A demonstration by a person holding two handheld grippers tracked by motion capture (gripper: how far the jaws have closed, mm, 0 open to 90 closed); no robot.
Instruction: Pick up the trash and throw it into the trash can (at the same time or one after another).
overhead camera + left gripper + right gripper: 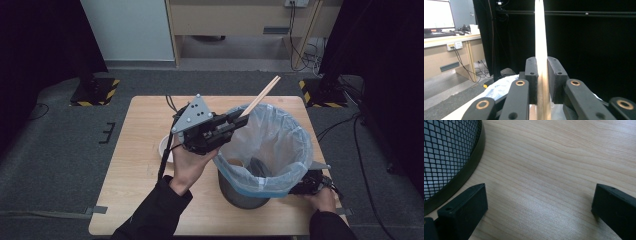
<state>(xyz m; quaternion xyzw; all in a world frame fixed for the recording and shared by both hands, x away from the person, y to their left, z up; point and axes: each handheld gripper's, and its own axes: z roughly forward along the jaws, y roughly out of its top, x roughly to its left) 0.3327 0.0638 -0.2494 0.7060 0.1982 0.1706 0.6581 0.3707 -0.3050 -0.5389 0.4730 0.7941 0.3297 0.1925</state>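
Wooden chopsticks [261,95]: one pair, clamped between the jaws of my left gripper [239,120], tips slanting up and away over the bin's rim; in the left gripper view the chopsticks [541,50] rise straight up between both pads.
Mesh waste bin [240,192]: dark, lined with a translucent bag [280,140], standing on the table [145,125].
White bowl [165,147]: just behind my left hand [187,165], partly hidden.
Right gripper [539,207]: jaws wide apart, holding nothing, low over the tabletop, beside the bin's base.
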